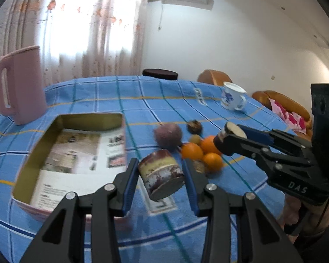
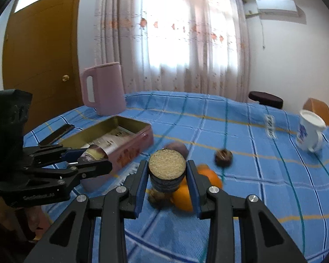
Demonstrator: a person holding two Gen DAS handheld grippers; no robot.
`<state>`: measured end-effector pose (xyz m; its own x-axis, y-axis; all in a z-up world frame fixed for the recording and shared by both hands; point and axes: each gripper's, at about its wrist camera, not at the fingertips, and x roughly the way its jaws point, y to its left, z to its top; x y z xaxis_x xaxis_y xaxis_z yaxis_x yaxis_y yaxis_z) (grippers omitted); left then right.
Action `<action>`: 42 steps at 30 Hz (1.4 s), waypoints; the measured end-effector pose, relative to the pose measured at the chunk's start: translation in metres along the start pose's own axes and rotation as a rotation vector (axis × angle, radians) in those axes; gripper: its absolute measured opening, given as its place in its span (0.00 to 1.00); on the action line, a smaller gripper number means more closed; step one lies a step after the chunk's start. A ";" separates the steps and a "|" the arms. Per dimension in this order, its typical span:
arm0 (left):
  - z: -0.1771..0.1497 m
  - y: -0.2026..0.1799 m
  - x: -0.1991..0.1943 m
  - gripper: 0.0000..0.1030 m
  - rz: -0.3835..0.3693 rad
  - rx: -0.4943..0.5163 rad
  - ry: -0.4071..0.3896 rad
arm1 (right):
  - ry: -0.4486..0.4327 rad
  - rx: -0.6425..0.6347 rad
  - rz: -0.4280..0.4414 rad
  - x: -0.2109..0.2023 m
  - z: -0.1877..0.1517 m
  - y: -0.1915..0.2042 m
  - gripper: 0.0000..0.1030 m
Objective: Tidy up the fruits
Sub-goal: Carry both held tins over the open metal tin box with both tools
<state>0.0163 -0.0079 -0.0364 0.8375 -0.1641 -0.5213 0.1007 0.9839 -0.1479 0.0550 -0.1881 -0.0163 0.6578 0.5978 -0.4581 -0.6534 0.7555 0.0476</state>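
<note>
My left gripper (image 1: 159,161) is shut on a short cane-like cylinder (image 1: 162,175) with reddish-brown skin and a yellow band, held above the blue checked cloth. My right gripper (image 2: 167,164) is shut on a dark-skinned stub (image 2: 167,171) with a pale grainy cut face. Each gripper shows in the other's view: the right gripper (image 1: 224,138) at the right, the left gripper (image 2: 96,156) at the left. Beneath them lie three oranges (image 1: 192,151), a purple round fruit (image 1: 167,134) and a small dark fruit (image 1: 194,127). An open tin box (image 1: 87,117) lined with printed paper sits to the left.
A pink pitcher (image 1: 22,85) stands behind the tin. A white mug (image 1: 232,97) with blue print is at the far right. A small greenish fruit (image 1: 195,139) touches the oranges. A dark flat object (image 2: 59,132) lies left of the tin. Chairs and a dark stool (image 1: 160,73) ring the table.
</note>
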 end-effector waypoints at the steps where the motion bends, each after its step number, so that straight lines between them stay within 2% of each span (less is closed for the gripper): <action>1: 0.003 0.005 -0.001 0.41 0.012 -0.005 -0.007 | -0.001 -0.007 0.006 0.003 0.004 0.003 0.35; 11: 0.021 0.050 -0.003 0.41 0.100 -0.051 -0.042 | -0.005 -0.080 0.081 0.031 0.041 0.034 0.35; 23: 0.031 0.090 0.012 0.41 0.171 -0.075 -0.016 | 0.021 -0.139 0.153 0.070 0.074 0.065 0.35; 34: 0.034 0.120 0.023 0.41 0.197 -0.106 0.023 | 0.087 -0.147 0.165 0.116 0.069 0.084 0.35; 42: 0.033 0.126 0.026 0.41 0.207 -0.108 0.047 | 0.140 -0.154 0.167 0.138 0.059 0.092 0.35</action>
<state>0.0685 0.1139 -0.0412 0.8082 0.0351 -0.5879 -0.1311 0.9839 -0.1216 0.1080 -0.0204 -0.0230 0.4849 0.6598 -0.5741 -0.8049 0.5934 0.0020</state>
